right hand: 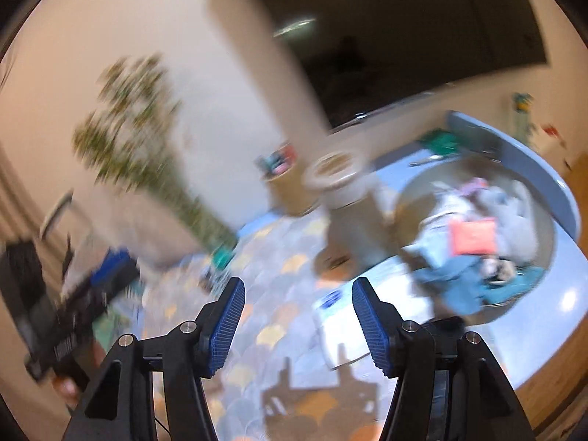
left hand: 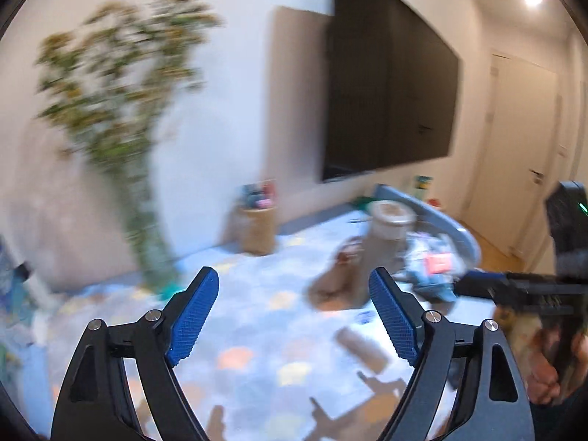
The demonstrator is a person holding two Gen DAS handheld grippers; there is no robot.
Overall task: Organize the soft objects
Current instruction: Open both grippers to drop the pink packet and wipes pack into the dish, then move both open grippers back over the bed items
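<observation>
Both pairs of tongs are held up off the floor with nothing in them: the left gripper (left hand: 294, 286) has its 2 blue pads spread wide apart, and the right gripper (right hand: 298, 299) is parted too, a little less so, over the patterned rug (right hand: 279, 316). Everything is smeared by motion blur, so finer detail is hard to read. The soft things to be sorted sit ahead and to the right of both tools: a heap of clothes (right hand: 477, 235), pale blue and grey with 1 coral-red piece on top, piled in a round metal basin (right hand: 411, 198) near the rug's far right edge, against a blue curved rim. The heap has no clear long axis; it spills toward the tongs at its near side, where a darker blue cloth hangs over the basin's edge. From the left wrist view the right tool reaches in from the right side near the same pile (left hand: 430, 268), so I judge the right hand the nearer one for a first pick, moving forward and rightward. Between the tongs and the heap lies a flat white item (right hand: 341, 323) on the rug, and a tan cylindrical stand (right hand: 345, 198) rises just left of the basin. Farther back, a woven basket (left hand: 257, 228) stands against the white wall, a tall leafy plant (left hand: 121, 110) to its left, and a large dark screen (left hand: 389, 84) hangs above.
</observation>
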